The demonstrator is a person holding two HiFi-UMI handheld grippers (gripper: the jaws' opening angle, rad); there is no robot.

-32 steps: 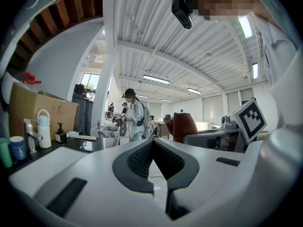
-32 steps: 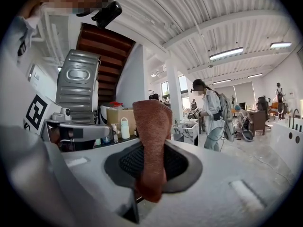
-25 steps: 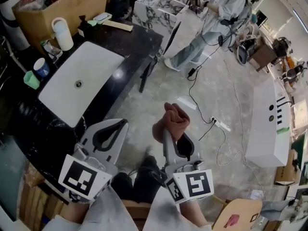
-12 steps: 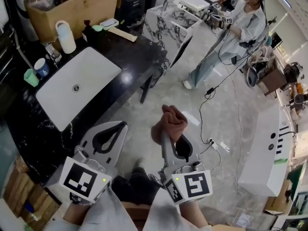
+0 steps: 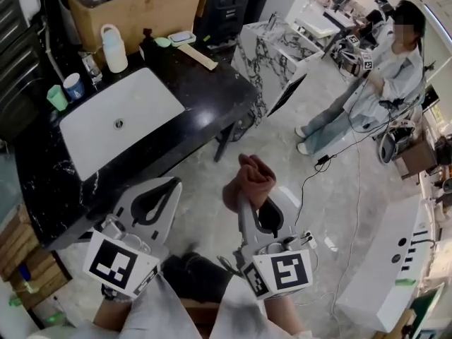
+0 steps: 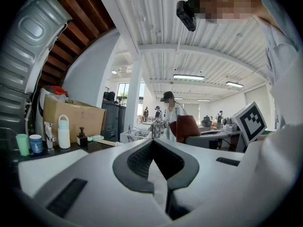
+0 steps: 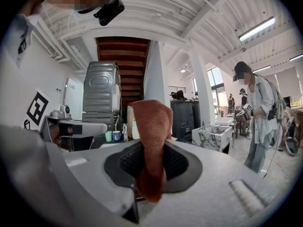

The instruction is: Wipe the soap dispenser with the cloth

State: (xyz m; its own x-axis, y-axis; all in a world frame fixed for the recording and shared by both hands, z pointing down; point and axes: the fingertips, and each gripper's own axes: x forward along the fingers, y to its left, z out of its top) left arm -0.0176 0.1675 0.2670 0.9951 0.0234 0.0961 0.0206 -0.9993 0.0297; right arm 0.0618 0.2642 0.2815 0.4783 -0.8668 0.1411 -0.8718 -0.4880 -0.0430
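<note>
In the head view, a black bench (image 5: 205,90) with a white sink (image 5: 120,119) set into it fills the upper left. The dark soap dispenser (image 5: 148,45) stands upright near the far edge of the bench, in front of a cardboard box (image 5: 141,6). It is just beside a white bottle (image 5: 113,48) and well apart from both grippers. A blue cup (image 5: 73,85) and a green cup (image 5: 56,97) sit by the left edge of the bench. Low in the frame, the left gripper (image 5: 174,183) is held over the floor near the closest edge of the bench, pressed together and holding nothing. Beside it, the right gripper (image 5: 247,202) pinches a rust-brown cloth (image 5: 248,179) that bunches up above its tips. A person (image 5: 381,83) stands on the floor at the right. The left gripper view shows the left gripper (image 6: 152,143) with its tips meeting and only a hollow between the dark pads. Beyond it, the soap dispenser (image 6: 81,137) stands on the bench, next to the white bottle (image 6: 63,132). The cloth (image 6: 184,126) shows off to the right. In the right gripper view, the right gripper (image 7: 150,148) is clamped on the cloth (image 7: 152,122), which rises above the jaws in a fold while its lower end hangs down between the pads. The white bottle (image 7: 135,129) can be seen behind the cloth, but I cannot make out the dispenser in this view.
</note>
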